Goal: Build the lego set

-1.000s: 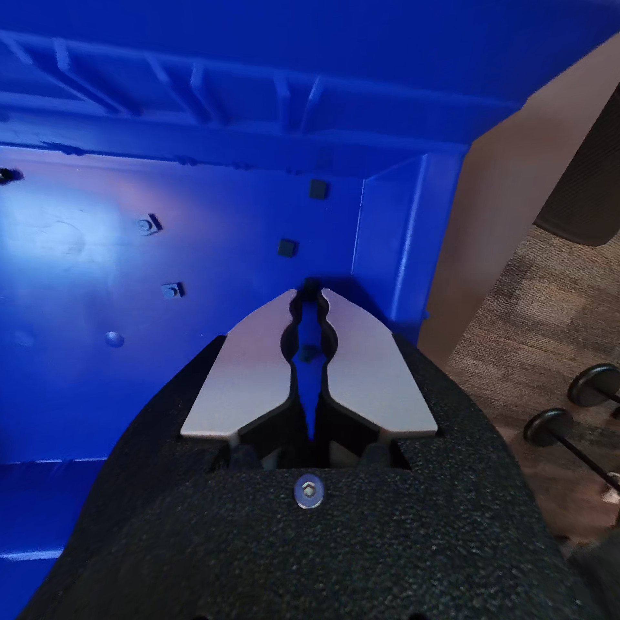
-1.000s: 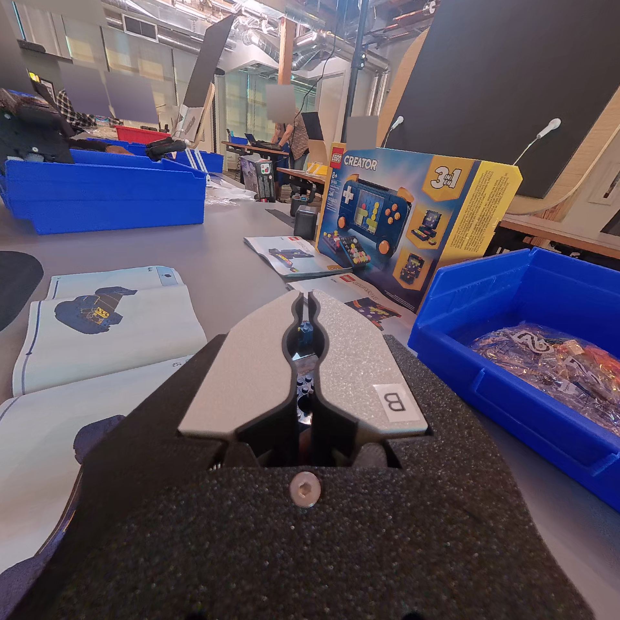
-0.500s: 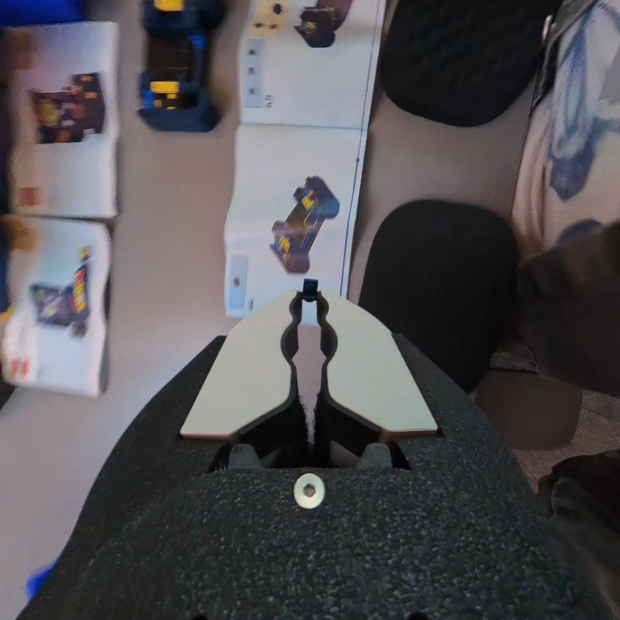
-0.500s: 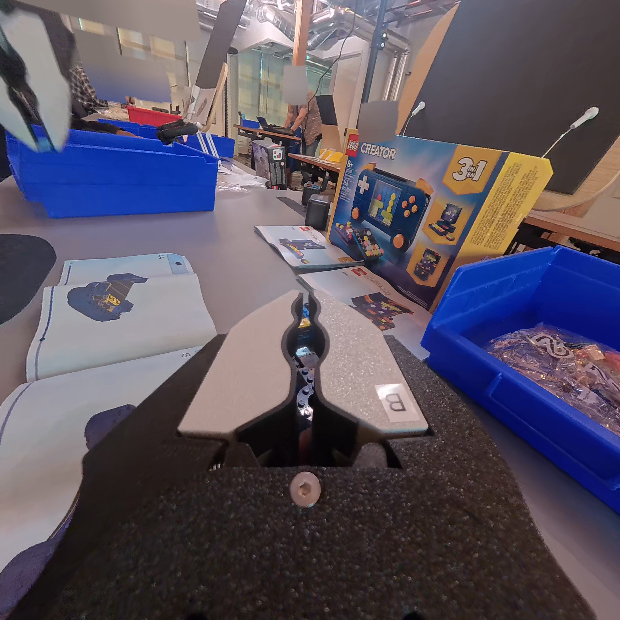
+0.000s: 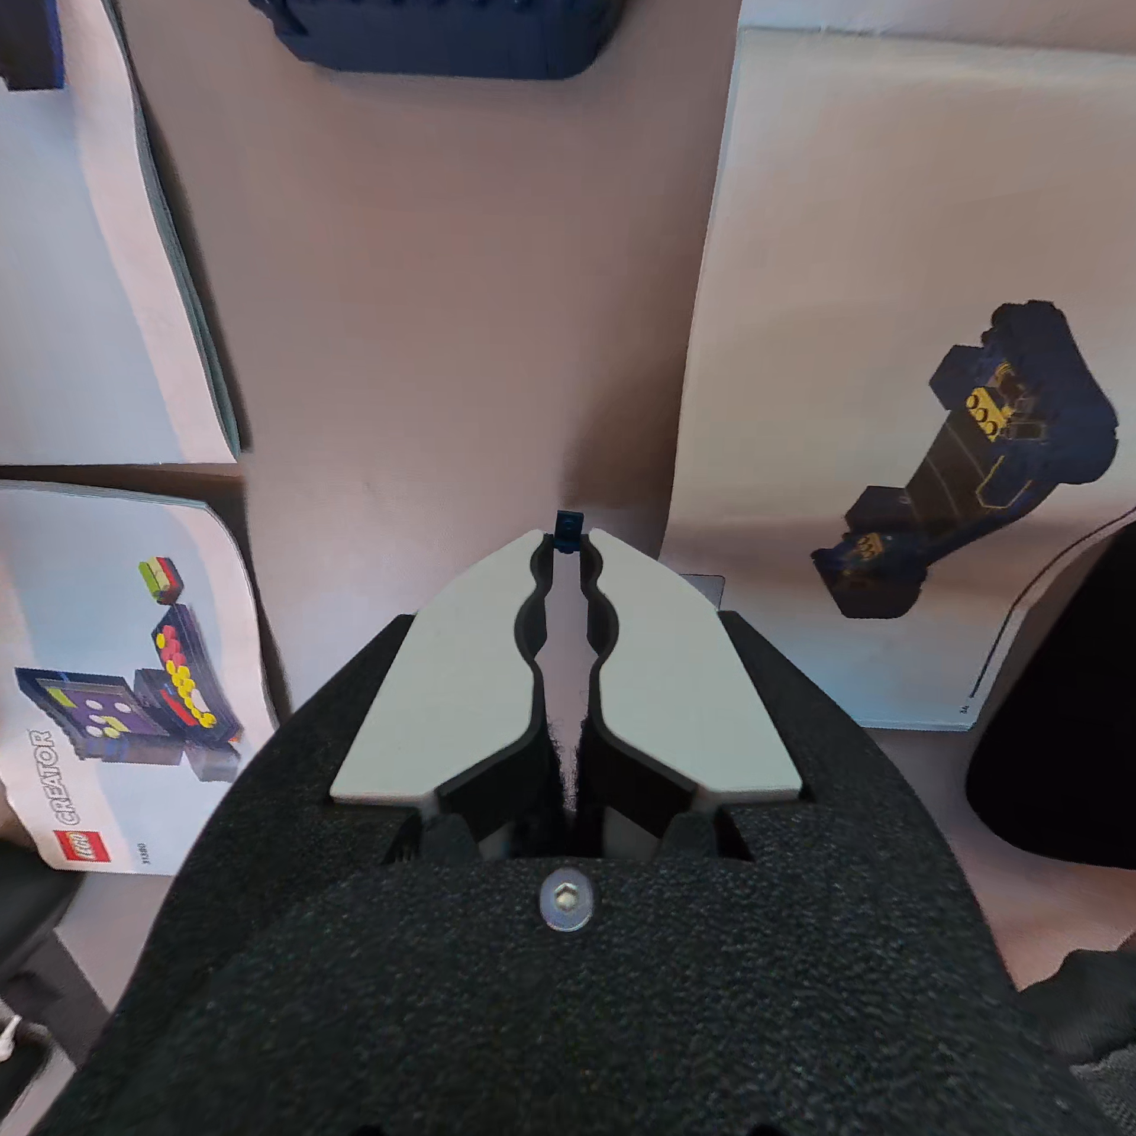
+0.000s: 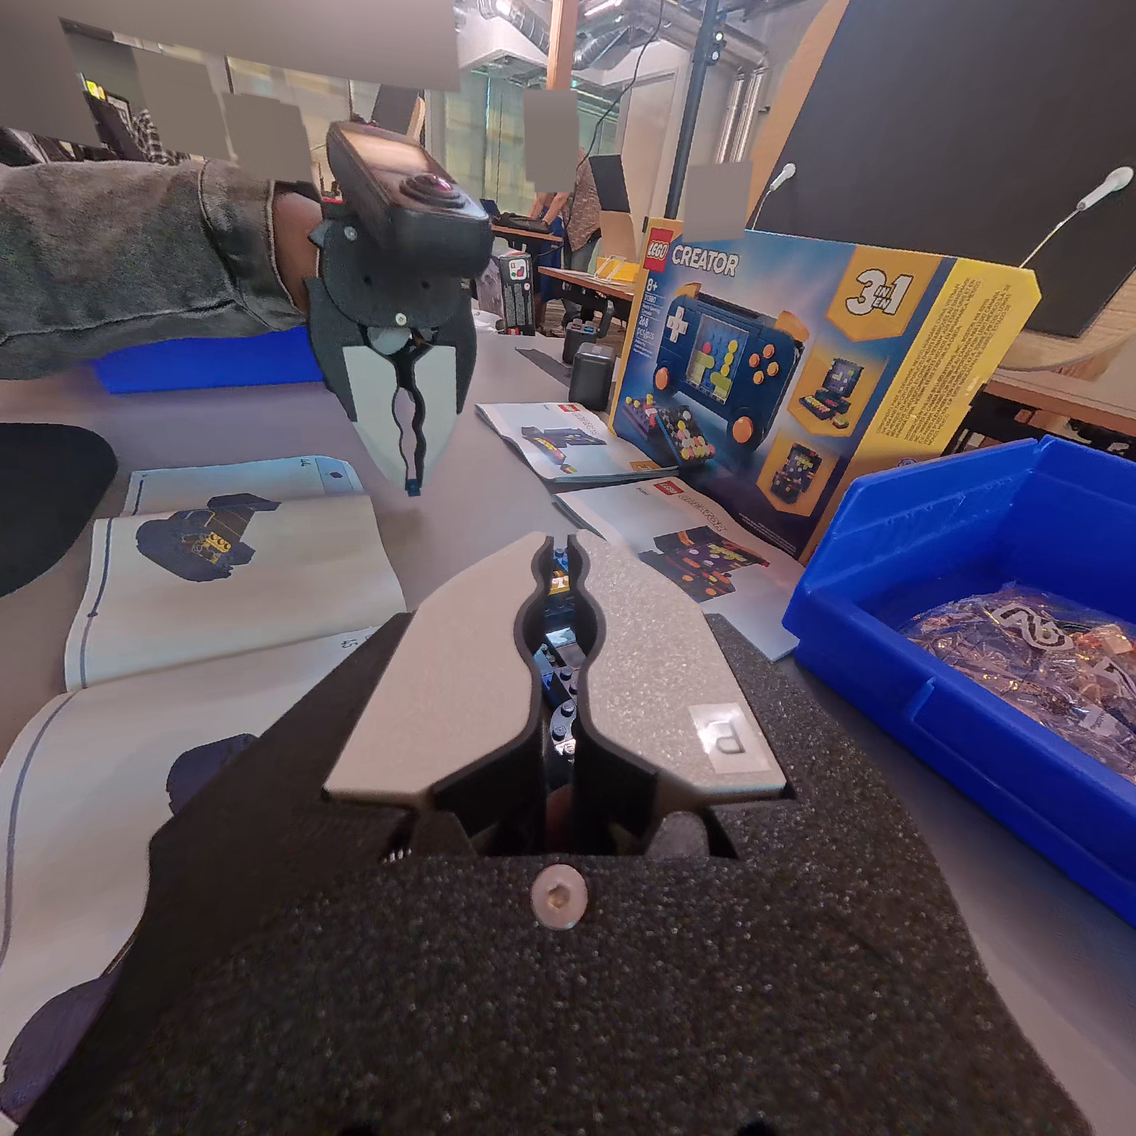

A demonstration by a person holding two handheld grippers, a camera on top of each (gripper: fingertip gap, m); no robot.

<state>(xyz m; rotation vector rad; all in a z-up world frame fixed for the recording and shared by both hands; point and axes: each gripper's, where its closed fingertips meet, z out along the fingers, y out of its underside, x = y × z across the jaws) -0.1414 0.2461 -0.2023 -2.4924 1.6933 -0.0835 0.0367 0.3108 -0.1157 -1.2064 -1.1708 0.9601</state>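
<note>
In the right wrist view we find the open booklet (image 6: 233,571) on the table (image 6: 467,492) at 10 o'clock, two closed booklets (image 6: 707,553) at 1 o'clock, the box (image 6: 817,369) behind them, and the bin (image 6: 959,645) at 3 o'clock.

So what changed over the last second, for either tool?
The left tool left the inside of the blue bin and now hangs over the grey table between the booklets, a small dark blue brick pinched at its tips throughout. The right tool stayed put, closed over the brick model.
</note>
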